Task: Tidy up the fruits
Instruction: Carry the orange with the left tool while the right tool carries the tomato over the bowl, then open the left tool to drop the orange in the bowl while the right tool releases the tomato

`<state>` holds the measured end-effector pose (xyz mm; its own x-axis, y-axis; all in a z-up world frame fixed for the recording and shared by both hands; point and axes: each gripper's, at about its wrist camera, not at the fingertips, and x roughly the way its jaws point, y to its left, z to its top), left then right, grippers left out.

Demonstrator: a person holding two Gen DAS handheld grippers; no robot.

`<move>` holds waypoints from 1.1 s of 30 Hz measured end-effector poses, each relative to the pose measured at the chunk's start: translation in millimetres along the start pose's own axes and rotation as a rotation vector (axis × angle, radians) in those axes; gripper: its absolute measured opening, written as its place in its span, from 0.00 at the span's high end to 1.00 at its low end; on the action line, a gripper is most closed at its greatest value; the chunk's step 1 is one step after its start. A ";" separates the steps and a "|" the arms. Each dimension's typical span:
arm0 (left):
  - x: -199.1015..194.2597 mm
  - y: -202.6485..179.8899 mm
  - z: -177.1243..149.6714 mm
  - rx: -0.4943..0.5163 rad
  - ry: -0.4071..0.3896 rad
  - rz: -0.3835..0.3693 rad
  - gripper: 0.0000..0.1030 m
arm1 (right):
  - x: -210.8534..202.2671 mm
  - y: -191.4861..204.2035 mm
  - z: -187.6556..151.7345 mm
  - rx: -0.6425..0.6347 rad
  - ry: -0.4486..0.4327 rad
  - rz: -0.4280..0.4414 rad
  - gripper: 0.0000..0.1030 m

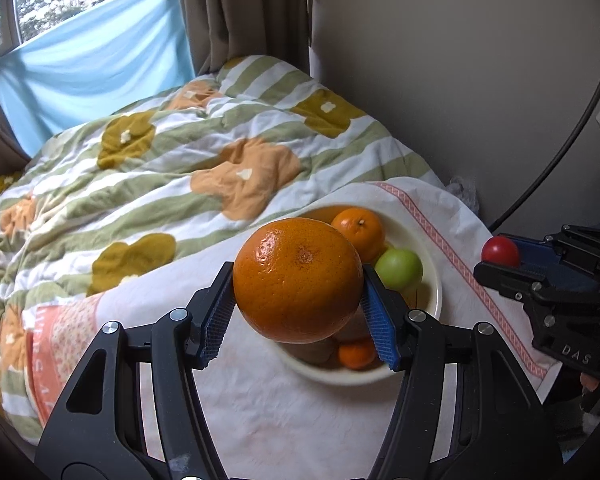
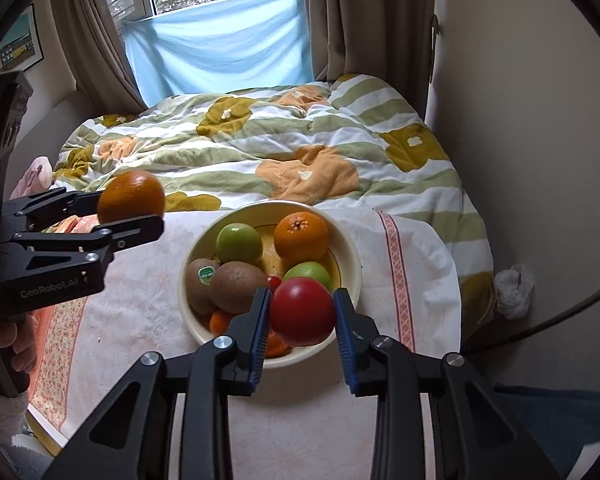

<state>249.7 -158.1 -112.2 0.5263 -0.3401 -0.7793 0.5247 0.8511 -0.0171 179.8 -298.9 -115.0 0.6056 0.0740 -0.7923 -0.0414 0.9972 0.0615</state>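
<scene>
My left gripper (image 1: 298,306) is shut on a large orange (image 1: 298,278), held in the air above the cream bowl (image 1: 434,296); from the right wrist view that orange (image 2: 131,196) hangs left of the bowl (image 2: 350,252). My right gripper (image 2: 302,322) is shut on a red tomato (image 2: 302,310) above the bowl's near rim; in the left wrist view the tomato (image 1: 500,251) shows at the right. In the bowl lie an orange (image 2: 300,237), two green apples (image 2: 238,243), two kiwis (image 2: 236,286) and small orange fruits (image 2: 219,320).
The bowl stands on a white cloth with a pink border (image 2: 396,264) spread over a low surface. Behind it lies a bed with a flowered, green-striped quilt (image 2: 284,140). A wall is at the right, with a crumpled plastic bag (image 2: 514,290) at its foot. A person's hand (image 2: 4,344) holds the left gripper.
</scene>
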 end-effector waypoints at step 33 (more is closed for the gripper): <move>58.6 -48.2 13.4 0.029 0.026 0.095 0.00 | 46.2 -60.5 20.9 -0.030 0.034 0.091 0.72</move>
<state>264.2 -224.4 -148.7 0.5568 -0.2476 -0.7929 0.4925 0.8671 0.0751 226.9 -355.9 -142.6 0.5710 0.1641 -0.8044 -0.1195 0.9860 0.1163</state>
